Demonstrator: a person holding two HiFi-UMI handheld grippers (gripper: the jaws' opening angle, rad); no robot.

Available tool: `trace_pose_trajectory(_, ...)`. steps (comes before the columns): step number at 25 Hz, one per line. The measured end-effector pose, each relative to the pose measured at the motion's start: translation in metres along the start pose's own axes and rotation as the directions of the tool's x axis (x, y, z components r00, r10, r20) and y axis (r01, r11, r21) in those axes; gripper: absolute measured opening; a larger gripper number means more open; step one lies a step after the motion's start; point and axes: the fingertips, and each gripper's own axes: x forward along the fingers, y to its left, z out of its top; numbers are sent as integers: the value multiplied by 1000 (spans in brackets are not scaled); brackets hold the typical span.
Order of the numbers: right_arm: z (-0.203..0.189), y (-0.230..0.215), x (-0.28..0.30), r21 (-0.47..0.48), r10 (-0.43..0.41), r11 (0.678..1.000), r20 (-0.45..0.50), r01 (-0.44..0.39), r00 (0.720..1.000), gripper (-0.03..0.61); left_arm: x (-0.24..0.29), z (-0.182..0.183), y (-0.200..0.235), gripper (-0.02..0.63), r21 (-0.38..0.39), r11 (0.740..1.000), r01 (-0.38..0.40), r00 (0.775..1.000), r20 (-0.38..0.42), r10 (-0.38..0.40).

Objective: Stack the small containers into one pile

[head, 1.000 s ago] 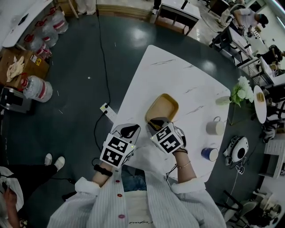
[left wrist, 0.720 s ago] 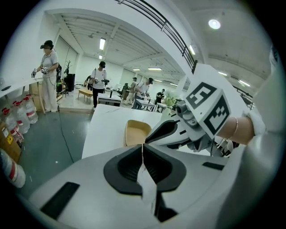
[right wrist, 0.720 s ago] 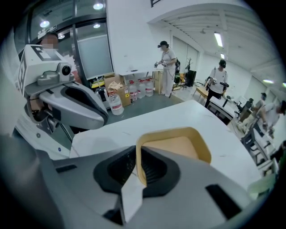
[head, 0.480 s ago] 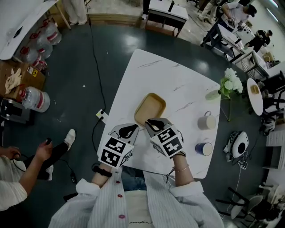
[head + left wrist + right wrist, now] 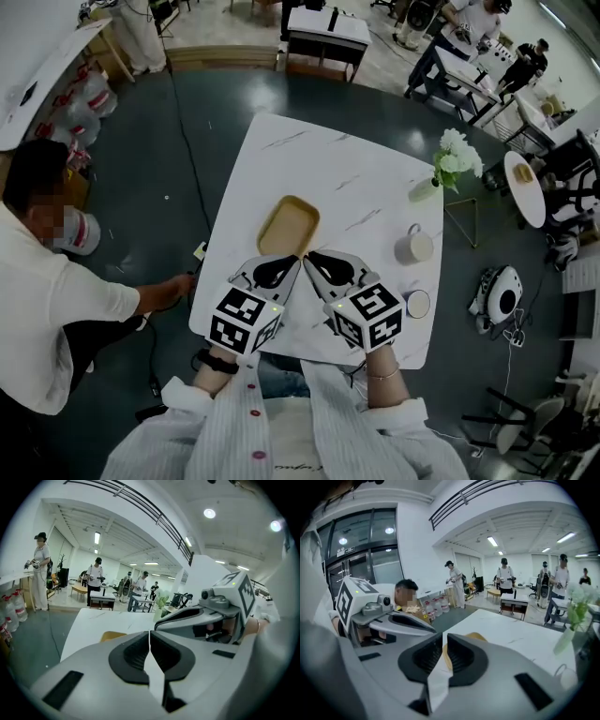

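Even, bright indoor light fills the head view. The white bench (image 5: 328, 178) is close to washed out, its grey veining faint, and shadows on it are soft and weak. The dark floor (image 5: 141, 159) carries a dull sheen. Straight lines bow towards the edges of this wide view.

Both gripper views are strong fisheyes ringed by black corners. Round ceiling lights (image 5: 209, 513) flare white in one, strip lights (image 5: 492, 541) in the other. The left gripper (image 5: 149, 637) and right gripper (image 5: 442, 641) loom large and slightly soft, and the far room is small and low in detail.
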Motion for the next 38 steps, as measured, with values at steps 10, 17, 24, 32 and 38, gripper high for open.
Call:
trace_pose_trajectory(10,6,-25,-60,9,-70,998,124,70,990,17,25,38,-55,21,41,997,72,994,77,-75)
trace_pose_trajectory(17,7,-36,-89,33,-97,995,176,93,980,12,29,57,-82,21,60,992,110,984,132,-117)
trace_pose_trajectory(24,7,-39,-96,59,-103,994,200,92,974,11,24,65,-92,21,80,988,131,978,154,-142)
trace_pose_trajectory(32,11,-39,-88,74,-98,994,218,84,971,11,24,66,-86,21,88,986,142,977,147,-153)
trace_pose_trajectory(38,18,-36,-87,79,-107,993,231,91,967,11,22,68,-81,21,88,986,142,977,148,-154)
